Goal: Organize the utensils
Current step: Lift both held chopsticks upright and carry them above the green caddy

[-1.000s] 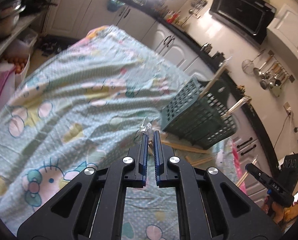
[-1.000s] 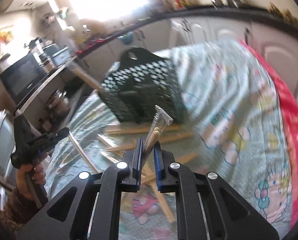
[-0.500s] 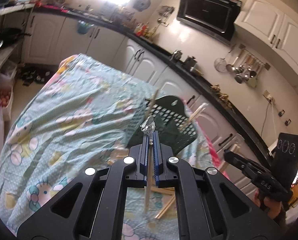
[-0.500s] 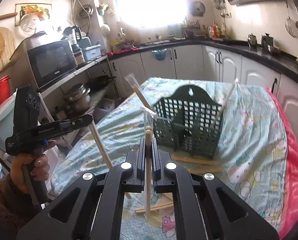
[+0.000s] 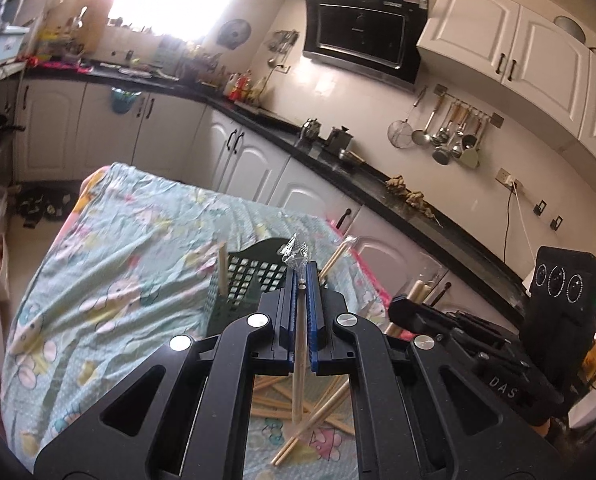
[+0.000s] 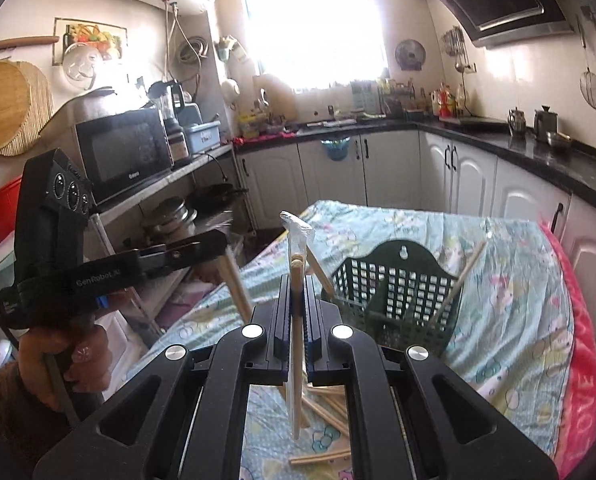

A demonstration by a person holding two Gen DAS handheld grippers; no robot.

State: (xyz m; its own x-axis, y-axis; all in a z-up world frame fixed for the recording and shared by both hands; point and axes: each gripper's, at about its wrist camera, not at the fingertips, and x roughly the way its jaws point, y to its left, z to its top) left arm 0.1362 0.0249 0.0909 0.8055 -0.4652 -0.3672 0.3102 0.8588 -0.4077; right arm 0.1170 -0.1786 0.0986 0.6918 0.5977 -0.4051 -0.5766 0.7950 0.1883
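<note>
Each stick should be carried over the green basket point(image 6: 398, 292), tipped so its low end points down, and let go only when that end is inside a slot. It should be done slowly, so the 2 sticks already in the basket are not knocked.

The left gripper point(image 5: 300, 280) is clamped on 1 wrapped chopstick point(image 5: 299, 364). The right gripper point(image 6: 297, 284) is clamped on another wrapped chopstick point(image 6: 296, 344). Both sticks are held upright above the table point(image 6: 510, 320) and hang down below the jaws.

The sticks are thin, pale wood, each in a clear plastic sleeve that is crinkled at the top. More loose chopsticks point(image 5: 322, 404) are seen lying crossed on the cartoon cloth, just in front of the basket (which stands upright).
</note>
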